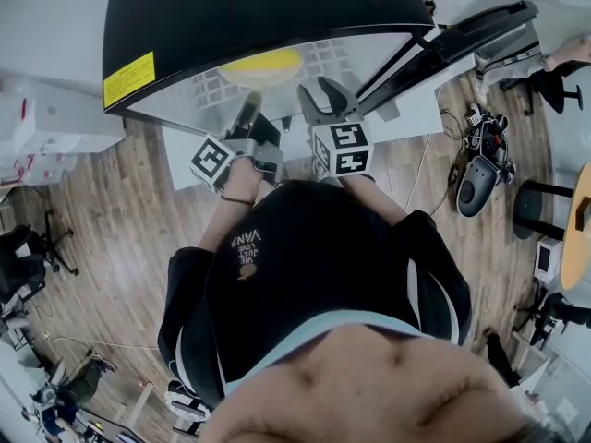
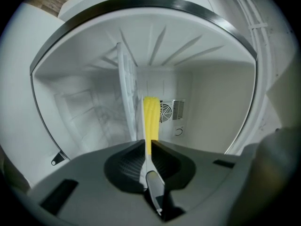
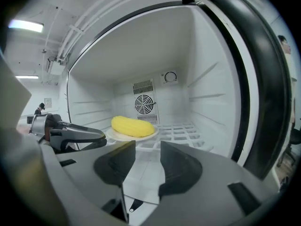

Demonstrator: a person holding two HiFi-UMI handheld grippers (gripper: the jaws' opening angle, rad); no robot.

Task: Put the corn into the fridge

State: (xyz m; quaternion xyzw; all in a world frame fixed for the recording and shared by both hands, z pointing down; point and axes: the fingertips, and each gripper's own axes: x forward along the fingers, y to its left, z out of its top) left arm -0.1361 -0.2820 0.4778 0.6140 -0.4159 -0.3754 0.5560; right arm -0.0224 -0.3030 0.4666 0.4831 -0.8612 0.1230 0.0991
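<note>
A yellow corn cob [image 3: 132,125] lies on a white plate [image 3: 117,136], which rests on the wire shelf [image 3: 183,133] inside the open fridge. My left gripper [image 2: 147,145] is rolled on its side and shut on the plate's rim [image 2: 146,161]; the corn [image 2: 150,119] shows edge-on just beyond its jaws. In the right gripper view the left gripper [image 3: 96,138] reaches in from the left to the plate's edge. My right gripper [image 3: 147,147] hangs open at the fridge mouth, with nothing between its fingers. From the head view, the corn [image 1: 263,63] shows past both grippers.
The fridge has a black top [image 1: 259,7] and a black door frame [image 3: 263,79]. Its door [image 1: 462,40] stands open to the right. A fan vent [image 3: 145,103] sits on the back wall. Chairs and gear [image 1: 476,173] stand on the wooden floor around.
</note>
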